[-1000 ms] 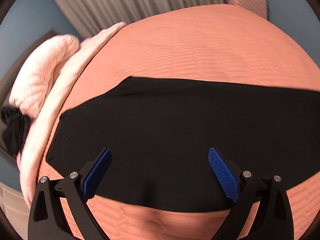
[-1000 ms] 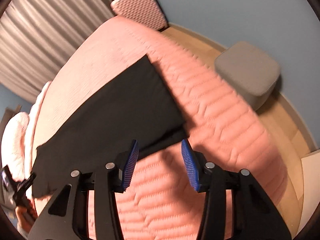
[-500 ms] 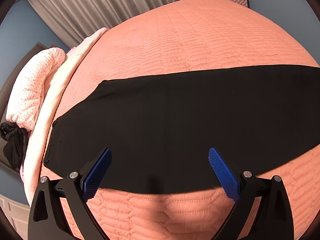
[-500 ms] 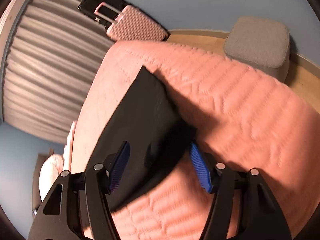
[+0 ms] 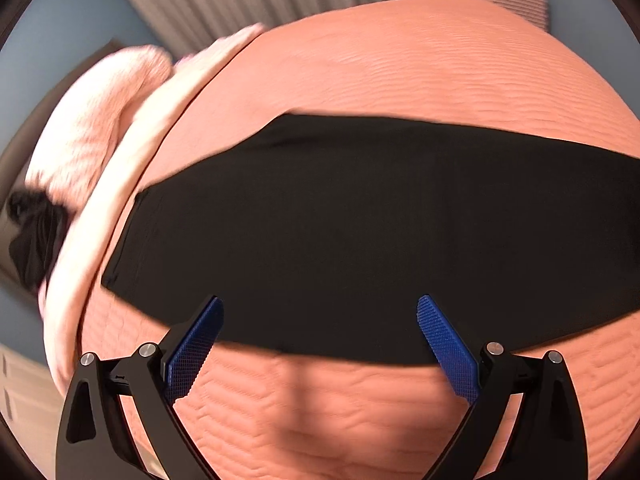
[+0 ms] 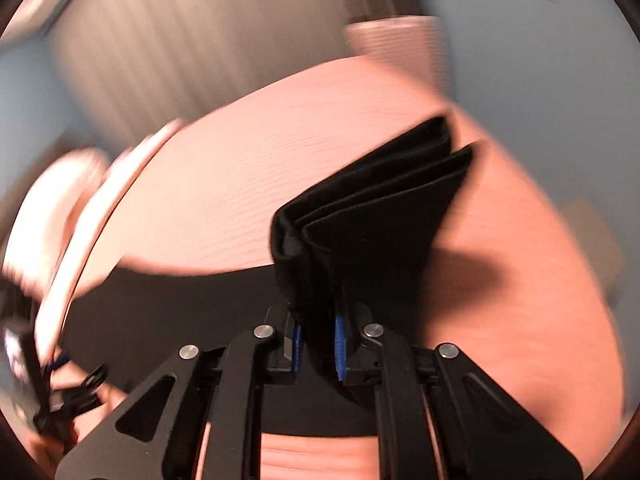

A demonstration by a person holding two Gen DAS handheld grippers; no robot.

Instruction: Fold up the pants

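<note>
1. Black pants (image 5: 360, 232) lie as a long flat band across the salmon quilted bedspread (image 5: 400, 60).
2. My right gripper (image 6: 318, 340) is clamped on the leg end and holds its stacked layers raised above the bed.
3. My left gripper (image 5: 320, 332) hovers with jaws wide apart at the near edge, holding nothing.
4. I think the raised end should travel toward the waist, with edges kept aligned, because the smooth cloth slides easily.

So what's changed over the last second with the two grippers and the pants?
The right gripper went from open beside the hem to shut on the pants, lifting that end so its layers fan up over the bedspread. The left gripper stayed open above the pants' near edge, gripping nothing; the rest of the pants stayed flat.
</note>
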